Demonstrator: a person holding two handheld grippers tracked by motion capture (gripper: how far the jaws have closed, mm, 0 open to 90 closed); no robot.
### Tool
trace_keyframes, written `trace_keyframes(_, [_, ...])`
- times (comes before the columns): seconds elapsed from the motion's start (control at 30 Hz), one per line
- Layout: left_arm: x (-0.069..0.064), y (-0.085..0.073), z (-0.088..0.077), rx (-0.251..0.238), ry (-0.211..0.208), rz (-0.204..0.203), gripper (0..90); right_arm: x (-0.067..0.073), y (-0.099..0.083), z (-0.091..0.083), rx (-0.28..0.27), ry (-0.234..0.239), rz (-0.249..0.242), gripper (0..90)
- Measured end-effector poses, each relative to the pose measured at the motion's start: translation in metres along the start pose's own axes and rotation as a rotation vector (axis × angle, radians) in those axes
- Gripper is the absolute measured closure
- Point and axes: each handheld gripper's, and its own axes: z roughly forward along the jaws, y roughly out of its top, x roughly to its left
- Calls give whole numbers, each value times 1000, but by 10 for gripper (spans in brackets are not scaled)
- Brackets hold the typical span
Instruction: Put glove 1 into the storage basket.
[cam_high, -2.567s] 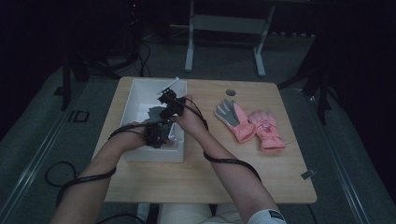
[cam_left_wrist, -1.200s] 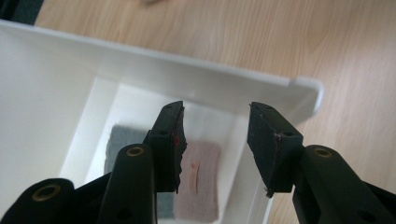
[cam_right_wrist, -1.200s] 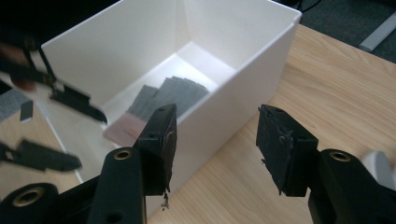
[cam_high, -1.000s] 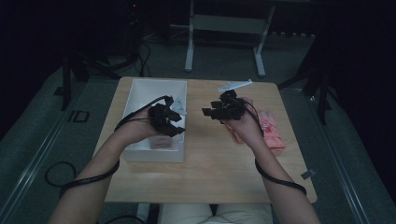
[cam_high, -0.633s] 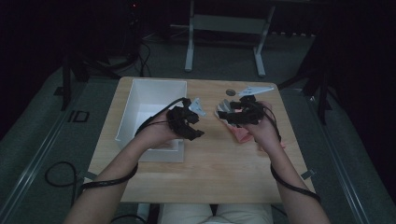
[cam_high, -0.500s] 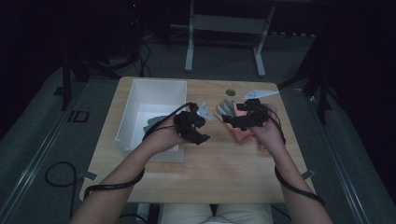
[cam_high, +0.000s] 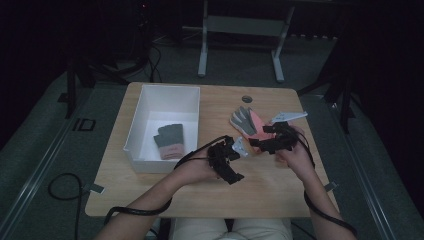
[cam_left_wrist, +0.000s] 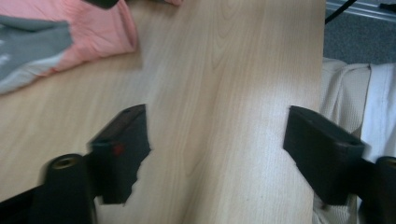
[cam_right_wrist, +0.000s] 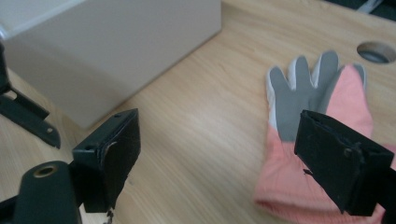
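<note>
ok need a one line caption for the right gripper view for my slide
Open right gripper poised low over the wooden table, pink and grey glove just ahead, white bin at left.

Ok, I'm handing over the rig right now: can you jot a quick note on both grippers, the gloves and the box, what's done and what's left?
Left gripper: open, nothing between the jaws, low over bare table just left of the pink glove's cuff; the jaws have just been opening.
Right gripper: open, jaws wide, nothing held, low at the pink glove.
Pink-and-grey glove: flat on the table, right of the white box, fingers pointing away from the person.
Done: one folded dark grey glove with pink cuff lies inside the box.
Left: probably grasp the pink glove, fold it and put it in the box too.
</note>
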Motion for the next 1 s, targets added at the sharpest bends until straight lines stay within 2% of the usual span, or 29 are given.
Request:
trace_keyframes(0.07, [-2, -4, 7, -9, -15, -9, 138, -1, -4, 0, 11, -11, 2, 140])
trace_keyframes(0.13, [-5, -8, 15, -11, -16, -20, 107, 0, -9, 2, -3, -43, -2, 138])
trace_keyframes(0.23, [-9, -13, 22, -20, -12, -34, 44, 1, -12, 3, -9, -55, 3, 119])
trace_keyframes(0.37, [-20, -28, 34, -89, 16, -54, 20, 3, -20, 6, 15, -53, -16, 118])
trace_keyframes(0.4, [-21, -32, 36, -105, 20, -66, 20, 3, -21, 7, 17, -57, -23, 156])
trace_keyframes(0.43, [-21, -32, 36, -105, 20, -66, 20, 3, -21, 7, 17, -57, -23, 156])
trace_keyframes(0.47, [-22, -41, 38, -137, 39, -100, 20, 2, -22, 6, 7, -61, -28, 173])
trace_keyframes(0.5, [-22, -45, 38, -136, 41, -109, 20, 1, -22, 3, -7, -79, -23, 264])
trace_keyframes(0.57, [-24, -53, 38, -147, 58, -118, 20, -2, -22, 0, -11, -101, -20, 361])
trace_keyframes(0.63, [-28, -60, 37, -157, 92, -122, 20, -5, -21, -3, 1, -116, -26, 542])
trace_keyframes(0.73, [-37, -72, 37, -170, 169, -106, 20, -10, -21, -5, 11, -120, 1, 593])
trace_keyframes(0.83, [-43, -83, 38, -178, 242, -111, 20, -15, -21, -5, 24, -138, 15, 603])
trace_keyframes(1.0, [-49, -98, 39, -229, 282, -160, 21, -28, -19, 3, 44, -187, 42, 683])
